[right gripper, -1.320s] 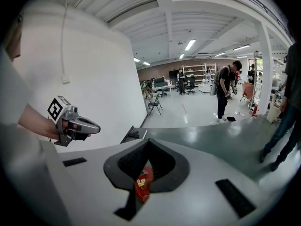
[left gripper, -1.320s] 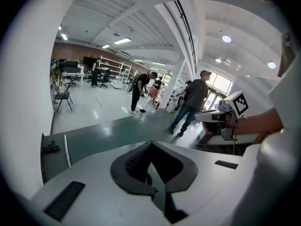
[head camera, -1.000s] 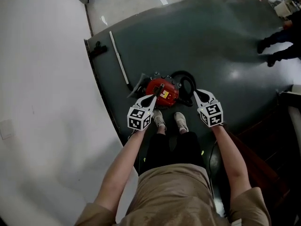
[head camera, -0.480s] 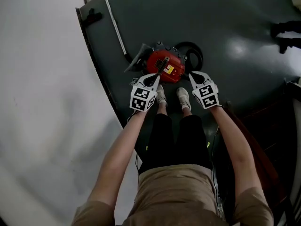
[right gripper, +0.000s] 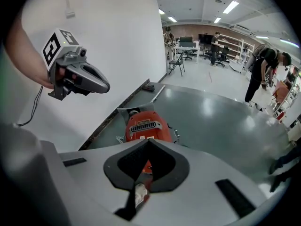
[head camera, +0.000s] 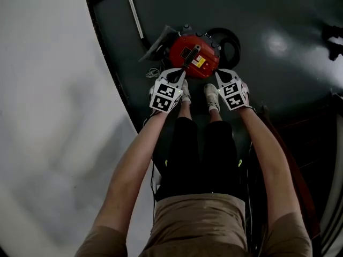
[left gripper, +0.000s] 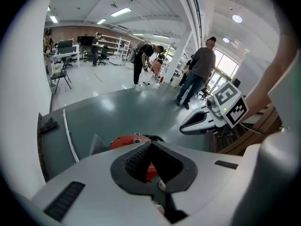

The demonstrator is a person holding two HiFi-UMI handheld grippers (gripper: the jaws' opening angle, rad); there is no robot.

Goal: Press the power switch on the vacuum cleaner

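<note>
The red round vacuum cleaner [head camera: 194, 55] sits on the dark green floor just ahead of my feet; it also shows in the left gripper view [left gripper: 124, 141] and the right gripper view [right gripper: 143, 125]. My left gripper [head camera: 181, 74] hangs over the vacuum's near left edge, jaws shut and empty. Beside the near right edge hovers my right gripper [head camera: 219, 75], also shut with nothing in it. In each gripper view the closed tips [left gripper: 151, 142] [right gripper: 149, 140] point down at the red body. I cannot pick out the power switch.
A black hose [head camera: 229, 36] coils behind the vacuum. A grey floor nozzle [head camera: 155, 43] and a metal tube [head camera: 134, 12] lie at its left. The white wall [head camera: 53, 90] runs along the left. My shoes [head camera: 211, 96] stand under the grippers. People [left gripper: 200, 67] stand far off.
Both grippers have dropped lower and closer to the vacuum, tipping more steeply down. The head view has drawn nearer too. Both pairs of jaws stayed shut.
</note>
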